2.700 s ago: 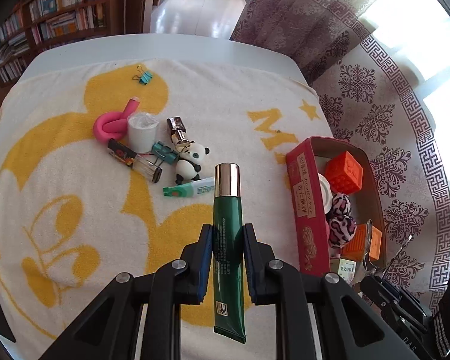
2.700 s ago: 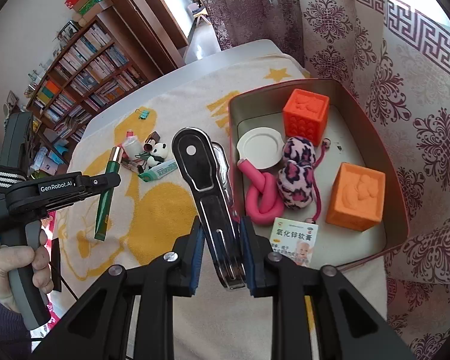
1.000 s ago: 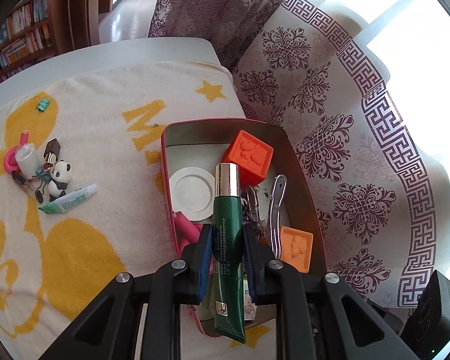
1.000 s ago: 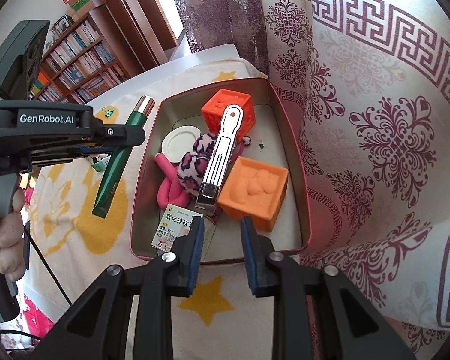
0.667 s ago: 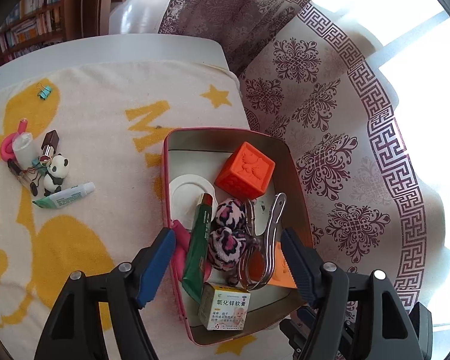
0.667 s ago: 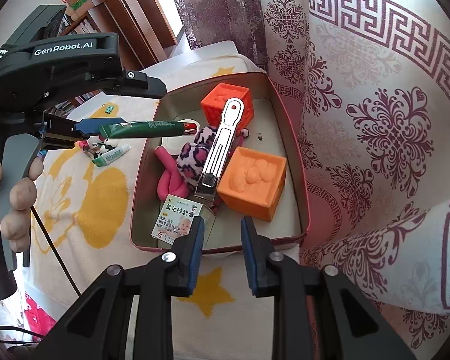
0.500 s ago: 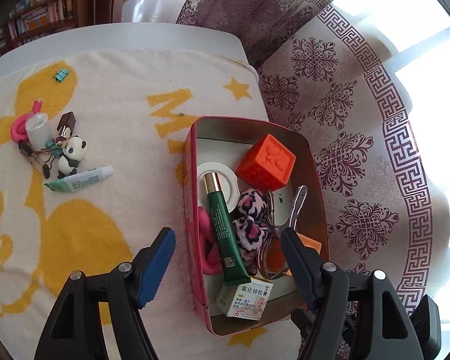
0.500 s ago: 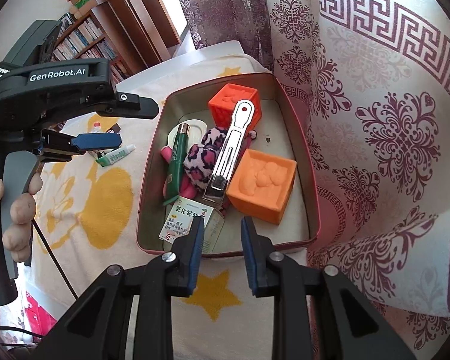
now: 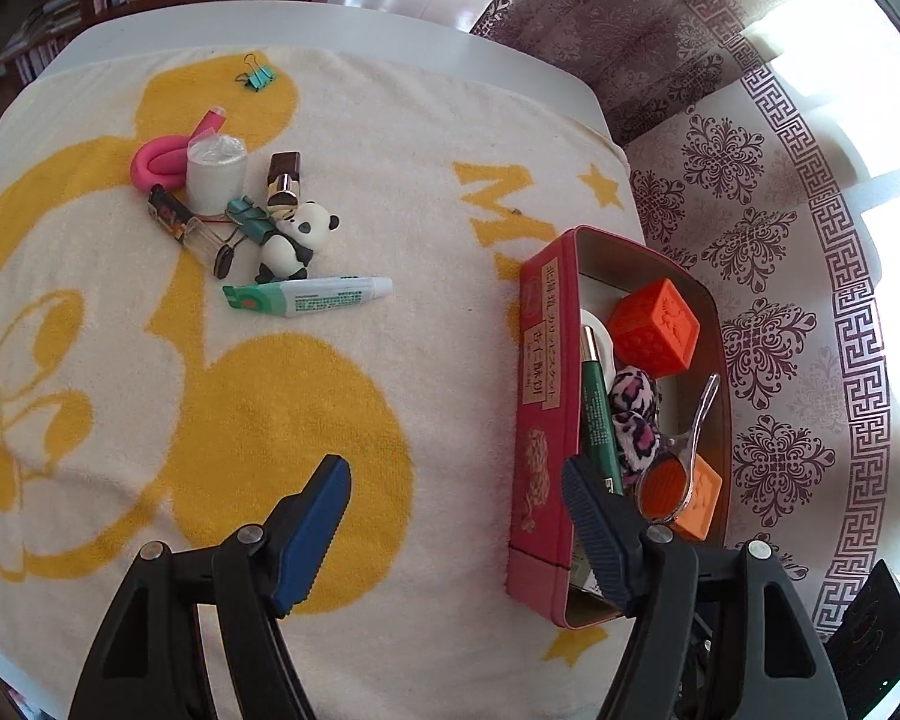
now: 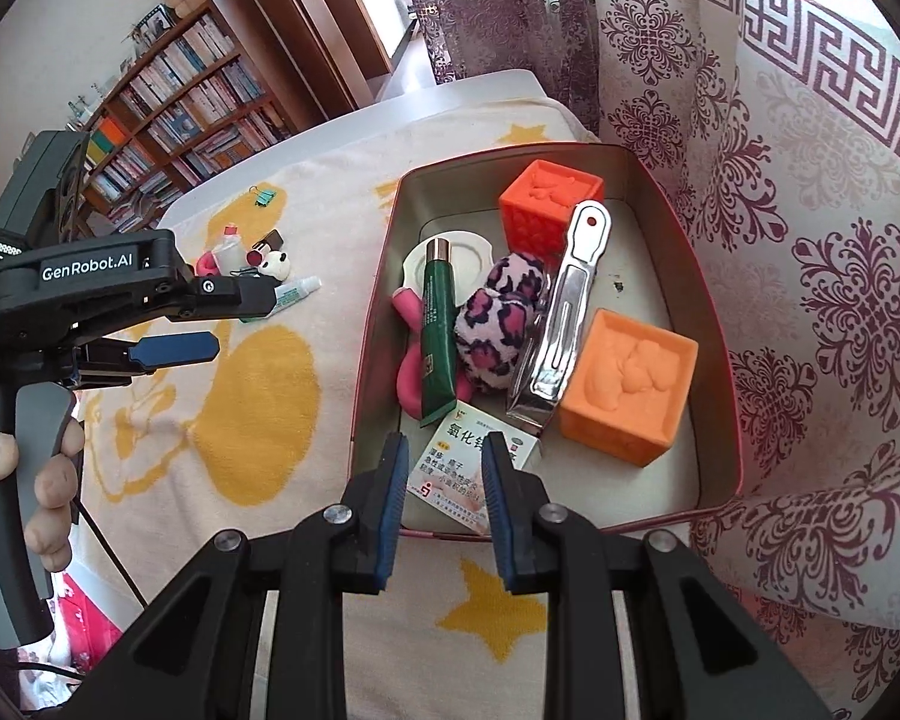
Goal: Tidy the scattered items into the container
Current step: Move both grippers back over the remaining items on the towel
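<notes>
Your left gripper (image 9: 456, 504) is released, jaws wide and holding nothing, above the towel (image 9: 390, 192) at the tin's (image 9: 540, 420) 9 o'clock. The green tube (image 10: 438, 324) lies inside the tin. Your right gripper (image 10: 441, 480) hovers with jaws slightly apart, gripping nothing, over the tin's near rim.

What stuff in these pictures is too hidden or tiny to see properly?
- Small white box, right wrist view: the jaws cover part of its print.
- Pink foam roll in the tin, right wrist view: mostly under the green tube.
- Little heap by the panda, left wrist view: the bits overlap, too small to name.
- Book spines, right wrist view: too small to read.
</notes>
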Demonstrator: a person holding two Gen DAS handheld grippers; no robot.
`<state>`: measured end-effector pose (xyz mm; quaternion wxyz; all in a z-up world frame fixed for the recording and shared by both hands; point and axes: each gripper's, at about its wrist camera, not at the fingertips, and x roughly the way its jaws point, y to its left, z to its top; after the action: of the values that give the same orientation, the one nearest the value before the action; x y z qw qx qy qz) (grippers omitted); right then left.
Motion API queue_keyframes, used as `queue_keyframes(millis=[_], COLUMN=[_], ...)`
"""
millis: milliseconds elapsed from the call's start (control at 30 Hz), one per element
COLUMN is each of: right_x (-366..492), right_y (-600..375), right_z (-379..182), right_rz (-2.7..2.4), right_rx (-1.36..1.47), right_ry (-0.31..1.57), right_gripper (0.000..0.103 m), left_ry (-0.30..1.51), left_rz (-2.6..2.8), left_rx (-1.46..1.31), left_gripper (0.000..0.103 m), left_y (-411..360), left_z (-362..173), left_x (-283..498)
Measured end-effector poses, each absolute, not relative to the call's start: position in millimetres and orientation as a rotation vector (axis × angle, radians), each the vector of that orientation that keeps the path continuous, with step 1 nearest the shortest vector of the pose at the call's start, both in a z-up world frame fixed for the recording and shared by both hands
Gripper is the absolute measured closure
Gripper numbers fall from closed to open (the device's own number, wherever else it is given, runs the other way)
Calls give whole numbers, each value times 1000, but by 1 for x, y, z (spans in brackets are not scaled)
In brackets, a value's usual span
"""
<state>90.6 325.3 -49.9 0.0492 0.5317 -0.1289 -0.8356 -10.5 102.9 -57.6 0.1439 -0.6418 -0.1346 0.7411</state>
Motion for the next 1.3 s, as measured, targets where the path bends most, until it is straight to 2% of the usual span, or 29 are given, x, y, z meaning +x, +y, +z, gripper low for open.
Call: queue_keyframes(millis=[700,1300], right_x=[50,1], right_y=[234,191], right_z=[-61,-74], right_rz=[-2377,-2377], right_rx=[1649,1716], right_ry=[-383,-456], right_gripper=[75,75], left_ry=[-573,-603], left_rz=[2210,2158], left_rx=[-1952,-2001], left_gripper=[29,29], left_y=[-27,-81], left_z=[-75,-101], left_x=[-21,-56])
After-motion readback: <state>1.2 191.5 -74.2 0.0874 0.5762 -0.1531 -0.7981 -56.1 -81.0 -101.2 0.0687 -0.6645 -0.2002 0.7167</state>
